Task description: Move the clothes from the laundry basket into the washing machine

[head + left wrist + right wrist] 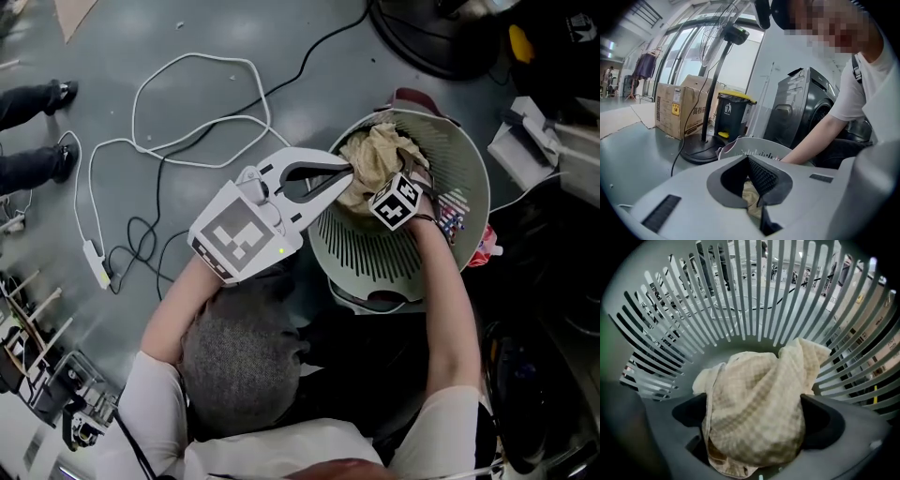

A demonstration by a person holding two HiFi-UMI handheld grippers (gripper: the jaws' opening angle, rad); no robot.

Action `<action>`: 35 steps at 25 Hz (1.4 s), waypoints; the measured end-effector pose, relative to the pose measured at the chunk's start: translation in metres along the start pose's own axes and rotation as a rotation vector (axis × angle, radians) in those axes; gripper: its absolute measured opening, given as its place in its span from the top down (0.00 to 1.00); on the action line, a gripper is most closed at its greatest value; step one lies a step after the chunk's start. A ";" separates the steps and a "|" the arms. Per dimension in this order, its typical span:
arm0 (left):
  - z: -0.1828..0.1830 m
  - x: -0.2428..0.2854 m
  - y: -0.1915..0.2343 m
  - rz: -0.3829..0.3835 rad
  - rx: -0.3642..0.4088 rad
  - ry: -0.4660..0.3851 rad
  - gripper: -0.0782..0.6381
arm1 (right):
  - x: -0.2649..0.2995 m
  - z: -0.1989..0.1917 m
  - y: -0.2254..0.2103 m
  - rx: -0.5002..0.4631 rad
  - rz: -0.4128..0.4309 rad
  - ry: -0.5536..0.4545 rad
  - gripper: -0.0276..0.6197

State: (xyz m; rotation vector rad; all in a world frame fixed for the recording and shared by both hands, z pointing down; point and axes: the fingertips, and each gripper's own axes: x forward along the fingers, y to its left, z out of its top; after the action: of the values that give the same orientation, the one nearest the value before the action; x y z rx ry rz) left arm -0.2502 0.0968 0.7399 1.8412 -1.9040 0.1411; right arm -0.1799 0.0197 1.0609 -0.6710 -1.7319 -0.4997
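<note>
The washer [799, 105] is standing well beyond my left fingers [761, 177], so I'm judging this to be the pickup step, not the loading. The basket [361, 251] is enclosing both sets of fingertips, its slotted wall ringing the right gripper [754, 420]. The cloth [754, 399] is lying in the basket, bulging up between the right fingers [825, 423], which are standing wide on either side of it and not squeezing. The left gripper [349, 173] is reaching over the rim. Its fingers are narrow, tips together, seemingly pinching a fold at the cloth's edge. Next I'm needing to close the right fingers firmly on the bunch, then lift it clear of the rim.
</note>
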 end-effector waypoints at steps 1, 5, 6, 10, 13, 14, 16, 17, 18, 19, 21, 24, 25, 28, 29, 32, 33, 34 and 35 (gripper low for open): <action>-0.002 -0.001 0.000 -0.003 -0.001 0.003 0.88 | 0.004 0.000 -0.001 0.006 -0.001 -0.001 0.02; -0.004 -0.004 0.000 -0.011 -0.013 -0.002 0.88 | 0.016 -0.003 -0.003 0.029 0.007 0.005 0.02; -0.004 -0.005 0.001 -0.009 -0.015 -0.003 0.88 | 0.019 -0.005 -0.002 0.033 0.011 0.009 0.02; -0.010 -0.007 0.001 -0.013 -0.019 0.007 0.88 | 0.030 -0.009 -0.001 0.041 0.015 0.028 0.02; -0.012 -0.007 -0.001 -0.028 -0.027 0.012 0.88 | 0.038 -0.011 -0.002 0.044 0.006 0.044 0.02; -0.013 -0.008 -0.001 -0.028 -0.030 0.012 0.88 | 0.040 -0.011 -0.002 0.045 0.005 0.048 0.02; -0.015 -0.011 0.003 -0.018 -0.035 0.008 0.88 | 0.041 -0.012 -0.001 0.043 0.002 0.052 0.02; -0.016 -0.012 0.006 -0.010 -0.036 0.006 0.88 | 0.041 -0.012 -0.002 0.041 -0.003 0.054 0.02; -0.016 -0.014 0.008 -0.003 -0.038 0.003 0.88 | 0.041 -0.012 -0.004 0.038 -0.009 0.056 0.04; -0.017 -0.016 0.010 0.001 -0.041 0.002 0.88 | 0.041 -0.012 -0.005 0.035 -0.014 0.059 0.07; -0.017 -0.019 0.012 0.006 -0.050 0.000 0.88 | 0.041 -0.013 -0.008 0.032 -0.021 0.071 0.15; -0.016 -0.021 0.016 0.021 -0.047 -0.010 0.88 | 0.035 -0.012 -0.016 0.046 -0.040 0.078 0.42; -0.014 -0.022 0.017 0.025 -0.049 -0.015 0.88 | 0.034 -0.013 -0.018 0.053 -0.044 0.082 0.51; -0.007 -0.020 0.016 0.022 -0.053 -0.026 0.88 | 0.028 -0.012 -0.013 0.102 -0.019 0.076 0.60; -0.004 -0.019 0.014 0.018 -0.051 -0.026 0.88 | 0.024 -0.010 -0.010 0.122 -0.005 0.067 0.62; 0.003 -0.017 0.014 0.016 -0.045 -0.027 0.88 | 0.010 -0.005 -0.004 0.145 0.021 0.036 0.63; 0.006 -0.016 0.015 0.019 -0.048 -0.028 0.88 | 0.005 -0.003 -0.004 0.141 0.021 0.027 0.63; 0.009 -0.014 0.016 0.024 -0.046 -0.030 0.88 | -0.001 0.000 -0.004 0.139 0.020 0.018 0.64; 0.013 -0.013 0.017 0.028 -0.041 -0.033 0.88 | -0.006 0.004 -0.005 0.139 0.016 0.005 0.64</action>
State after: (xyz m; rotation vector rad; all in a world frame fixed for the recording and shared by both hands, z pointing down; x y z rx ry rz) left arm -0.2704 0.1050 0.7280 1.8012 -1.9406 0.0806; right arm -0.1847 0.0173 1.0542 -0.5836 -1.7377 -0.3653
